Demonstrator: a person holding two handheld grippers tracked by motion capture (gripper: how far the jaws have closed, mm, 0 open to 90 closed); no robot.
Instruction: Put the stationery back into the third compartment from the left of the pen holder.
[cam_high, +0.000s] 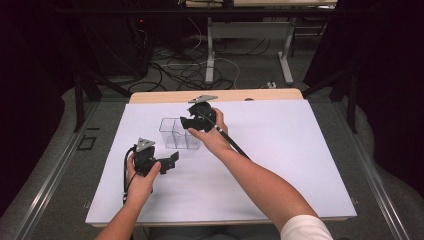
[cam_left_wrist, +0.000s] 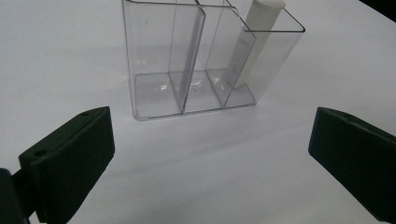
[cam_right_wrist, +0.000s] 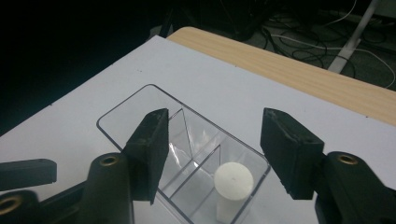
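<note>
The white tube (cam_right_wrist: 232, 186) already stood in the clear organizer's (cam_right_wrist: 140, 100) end compartment; right tool (cam_right_wrist: 212, 147) hung open above it, empty; left tool (cam_left_wrist: 210, 154) waited open nearby

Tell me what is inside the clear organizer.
The clear organizer holds one white tube, standing tilted in an end compartment. The other compartments look empty. The open right tool hangs above it.

White tube (cam_right_wrist: 232, 186) upright, leaning in an end compartment of the clear divided organizer (cam_left_wrist: 154, 100) on the white sheet.
</note>
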